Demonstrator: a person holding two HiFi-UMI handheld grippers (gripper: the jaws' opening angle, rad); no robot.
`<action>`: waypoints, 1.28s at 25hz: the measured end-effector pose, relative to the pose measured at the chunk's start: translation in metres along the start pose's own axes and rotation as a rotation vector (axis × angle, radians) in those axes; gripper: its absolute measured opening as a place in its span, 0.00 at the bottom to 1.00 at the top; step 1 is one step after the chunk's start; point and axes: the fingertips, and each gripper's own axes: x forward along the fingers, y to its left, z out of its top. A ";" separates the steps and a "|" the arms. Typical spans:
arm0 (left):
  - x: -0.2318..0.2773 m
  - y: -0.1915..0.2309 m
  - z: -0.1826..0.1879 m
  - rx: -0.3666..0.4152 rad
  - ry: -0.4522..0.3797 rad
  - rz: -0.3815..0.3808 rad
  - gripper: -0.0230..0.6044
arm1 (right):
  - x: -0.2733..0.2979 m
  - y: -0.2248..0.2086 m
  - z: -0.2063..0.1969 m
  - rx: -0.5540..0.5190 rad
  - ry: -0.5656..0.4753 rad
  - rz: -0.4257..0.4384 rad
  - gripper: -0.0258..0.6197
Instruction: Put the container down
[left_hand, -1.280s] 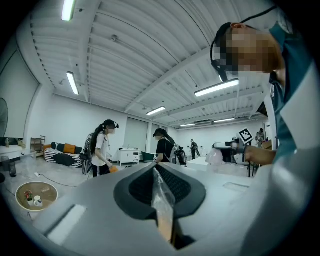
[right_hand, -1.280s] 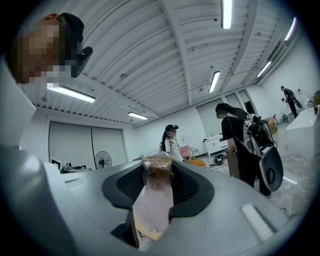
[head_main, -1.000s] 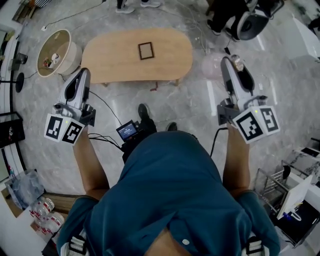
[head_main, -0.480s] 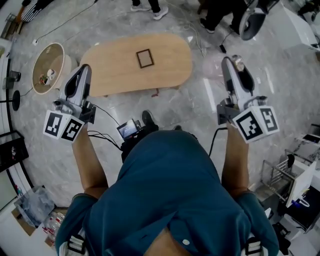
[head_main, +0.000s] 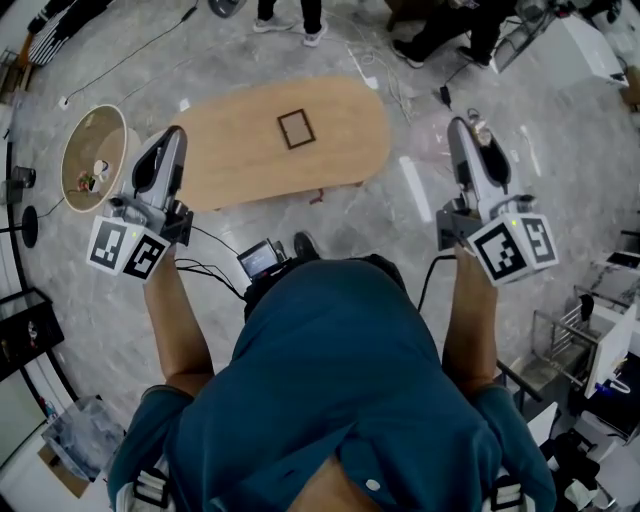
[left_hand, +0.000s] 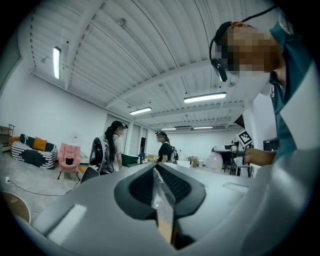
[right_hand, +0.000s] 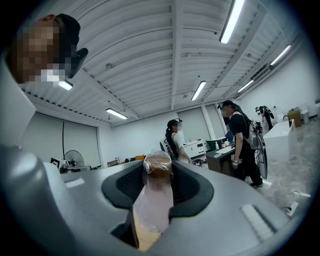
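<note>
In the head view both grippers are held up in front of the person's chest, above a grey marble floor. My right gripper (head_main: 466, 128) is shut on a small clear container (head_main: 476, 126) with a brown top. In the right gripper view the container (right_hand: 157, 167) stands upright between the jaws of the right gripper (right_hand: 159, 187). My left gripper (head_main: 171, 138) points toward the near left end of the table. Seen from its own view, the left gripper (left_hand: 161, 187) has its jaws together, with only a thin clear sliver along the seam.
An oval wooden table (head_main: 240, 140) stands ahead, with a small dark square frame (head_main: 295, 128) on it. A round basket (head_main: 88, 160) sits on the floor at its left. Cables cross the floor. People stand beyond the table (head_main: 285, 12). Wire racks (head_main: 575, 340) stand at the right.
The head view has shifted: the table and the basket sit slightly further left and lower in view. Both grippers keep their pose, and the container stays in the right one.
</note>
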 end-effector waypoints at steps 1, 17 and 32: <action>-0.001 0.004 0.001 0.000 -0.002 -0.006 0.03 | 0.002 0.003 0.000 -0.002 -0.003 -0.006 0.27; -0.010 0.039 -0.010 -0.036 -0.014 0.021 0.04 | 0.042 0.006 -0.006 -0.021 0.014 0.003 0.27; -0.015 0.060 -0.022 -0.060 0.022 0.156 0.03 | 0.110 -0.031 -0.028 -0.006 0.059 0.087 0.27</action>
